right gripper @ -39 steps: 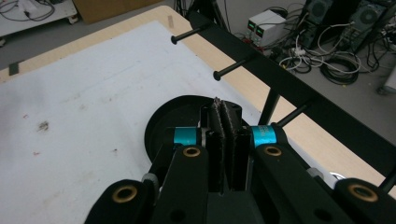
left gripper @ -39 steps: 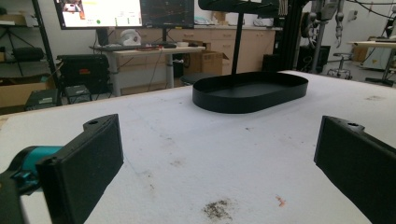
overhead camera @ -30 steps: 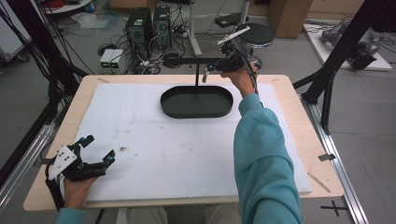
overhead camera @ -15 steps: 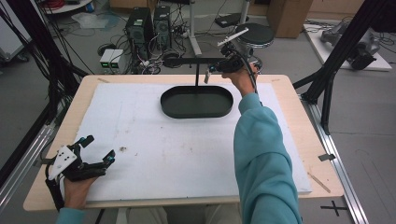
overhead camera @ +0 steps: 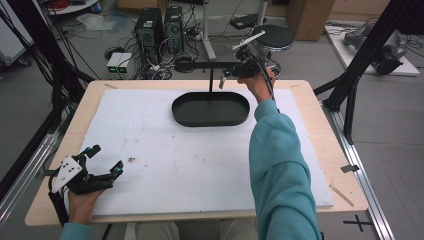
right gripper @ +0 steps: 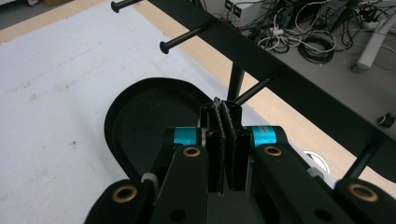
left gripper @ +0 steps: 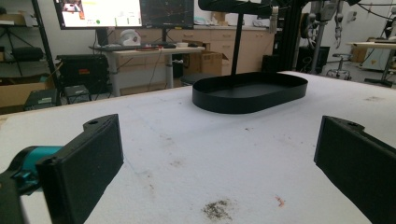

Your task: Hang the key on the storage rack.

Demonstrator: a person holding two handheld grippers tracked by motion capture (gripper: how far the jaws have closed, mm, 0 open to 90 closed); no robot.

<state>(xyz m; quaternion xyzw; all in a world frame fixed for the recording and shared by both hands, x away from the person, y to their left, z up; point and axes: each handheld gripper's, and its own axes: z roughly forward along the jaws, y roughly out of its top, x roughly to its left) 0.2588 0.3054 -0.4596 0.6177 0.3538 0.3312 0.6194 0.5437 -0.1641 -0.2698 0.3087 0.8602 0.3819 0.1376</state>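
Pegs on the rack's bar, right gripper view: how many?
4 pegs: one at top left, the next along, one just behind the right claw, one at lower right. More may lie past the frame.

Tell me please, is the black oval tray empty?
Empty: the black oval tray shows only bare dark floor inside its rim in the high view.

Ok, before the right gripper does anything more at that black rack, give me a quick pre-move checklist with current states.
1. Right gripper closed: ok, jaws pressed together with nothing visible between them.
2. Right gripper at the rack: ok, its tip sits just below the crossbar, beside a peg.
3. Pegs free: cannot tell for all; those in the right gripper view look bare.
4. Tray under the rack: ok, it looks empty.
5. Left gripper out of the way: ok, open at the near left table corner.
6. Contact with the peg: cannot tell.
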